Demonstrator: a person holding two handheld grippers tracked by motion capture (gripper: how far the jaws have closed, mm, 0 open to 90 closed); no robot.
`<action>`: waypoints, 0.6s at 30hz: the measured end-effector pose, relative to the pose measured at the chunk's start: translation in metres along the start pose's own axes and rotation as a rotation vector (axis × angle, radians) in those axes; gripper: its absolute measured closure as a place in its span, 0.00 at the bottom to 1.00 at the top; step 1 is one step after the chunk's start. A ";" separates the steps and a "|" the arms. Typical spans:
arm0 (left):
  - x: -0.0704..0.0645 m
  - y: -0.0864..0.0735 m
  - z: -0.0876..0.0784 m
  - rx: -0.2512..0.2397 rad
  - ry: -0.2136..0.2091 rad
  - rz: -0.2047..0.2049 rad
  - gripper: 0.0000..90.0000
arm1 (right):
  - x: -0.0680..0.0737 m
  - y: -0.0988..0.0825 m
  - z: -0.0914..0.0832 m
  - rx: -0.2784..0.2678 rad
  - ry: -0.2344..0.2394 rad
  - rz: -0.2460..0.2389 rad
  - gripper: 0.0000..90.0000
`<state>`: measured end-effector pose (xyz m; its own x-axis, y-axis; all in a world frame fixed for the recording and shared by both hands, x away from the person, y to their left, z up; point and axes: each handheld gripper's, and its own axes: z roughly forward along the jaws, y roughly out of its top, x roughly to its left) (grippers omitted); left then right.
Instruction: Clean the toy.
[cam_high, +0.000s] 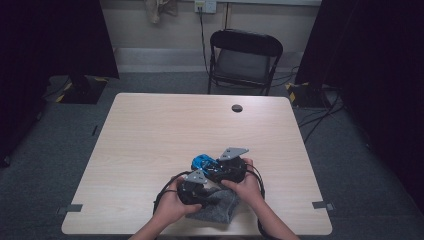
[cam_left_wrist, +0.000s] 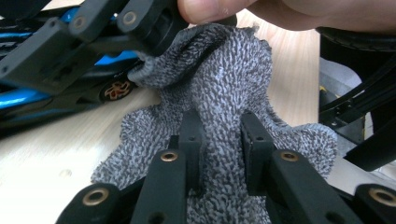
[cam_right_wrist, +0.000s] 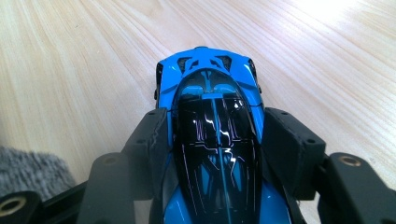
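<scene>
While we work at the table's (cam_high: 150, 130) near edge, our left gripper (cam_left_wrist: 219, 140) is clamped on a bunched fold of the grey cloth (cam_left_wrist: 224, 84), which lies at 6 o'clock on the tabletop. Just beyond it, toward 12 o'clock, our right gripper (cam_right_wrist: 215, 135) has its jaws pressed on both flanks of the blue toy car (cam_right_wrist: 212, 112), roughly half open. Car sits on the wood, touching the cloth's far edge. Farther off at 12 o'clock: a black folding chair (cam_high: 245, 57).
</scene>
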<state>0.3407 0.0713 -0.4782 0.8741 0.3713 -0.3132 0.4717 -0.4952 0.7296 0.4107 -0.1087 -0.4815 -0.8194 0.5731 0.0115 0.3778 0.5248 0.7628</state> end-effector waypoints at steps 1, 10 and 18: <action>0.001 0.001 0.002 0.002 -0.007 -0.008 0.83 | 0.000 0.000 0.000 0.000 0.000 0.001 0.47; 0.018 0.005 0.008 -0.017 0.040 -0.060 0.83 | 0.000 -0.001 0.000 -0.006 0.000 0.000 0.47; 0.029 0.002 0.000 -0.027 0.088 -0.072 0.83 | 0.000 -0.001 0.000 -0.005 0.002 -0.001 0.47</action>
<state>0.3673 0.0806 -0.4858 0.8239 0.4735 -0.3114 0.5286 -0.4437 0.7237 0.4106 -0.1092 -0.4819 -0.8207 0.5713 0.0119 0.3748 0.5225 0.7658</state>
